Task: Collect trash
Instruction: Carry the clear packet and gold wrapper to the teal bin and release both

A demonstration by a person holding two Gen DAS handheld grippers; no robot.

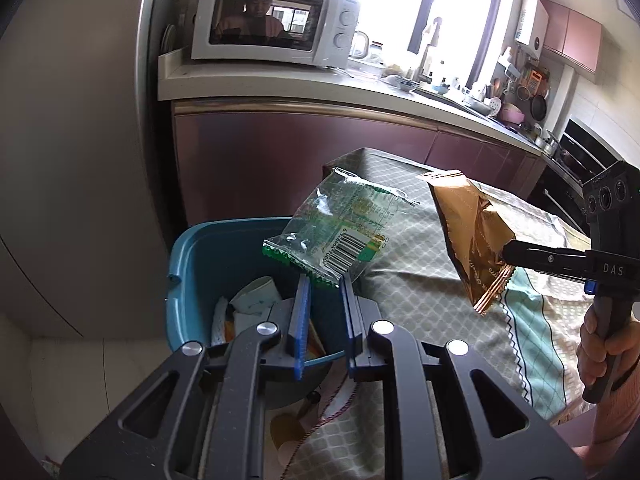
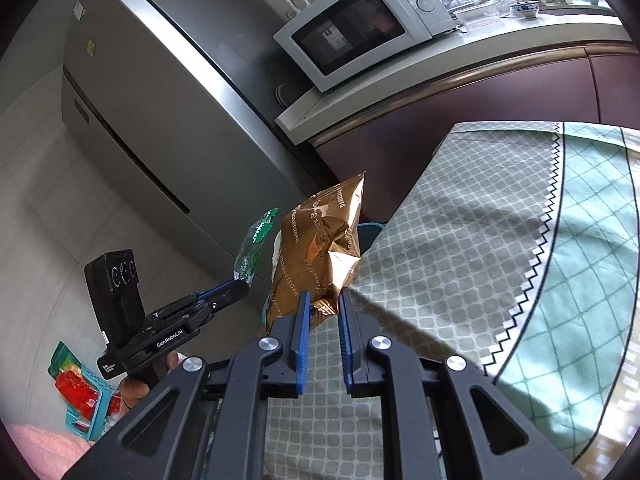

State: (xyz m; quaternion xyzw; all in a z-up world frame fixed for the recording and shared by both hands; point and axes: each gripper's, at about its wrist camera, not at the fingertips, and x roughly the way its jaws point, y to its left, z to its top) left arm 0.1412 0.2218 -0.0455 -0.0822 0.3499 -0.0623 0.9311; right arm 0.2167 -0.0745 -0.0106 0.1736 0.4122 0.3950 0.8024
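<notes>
My left gripper (image 1: 325,280) is shut on the serrated edge of a clear plastic wrapper with green print and a barcode (image 1: 340,224). The wrapper hangs over the right rim of a blue bin (image 1: 188,256) that holds crumpled paper and other trash. My right gripper (image 2: 324,300) is shut on the lower edge of a crinkled gold snack bag (image 2: 320,244), held upright over the table's left edge. In the left wrist view the gold snack bag (image 1: 468,232) hangs to the right of the wrapper, pinched by the right gripper (image 1: 505,254). The right wrist view shows the left gripper (image 2: 240,282) holding the wrapper (image 2: 254,248).
A table with a grey and mint patterned cloth (image 2: 480,240) fills the right. Behind stand purple cabinets under a counter with a white microwave (image 1: 272,20), and a grey fridge (image 2: 152,120) at the left. On the floor lies a teal basket with red packets (image 2: 84,396).
</notes>
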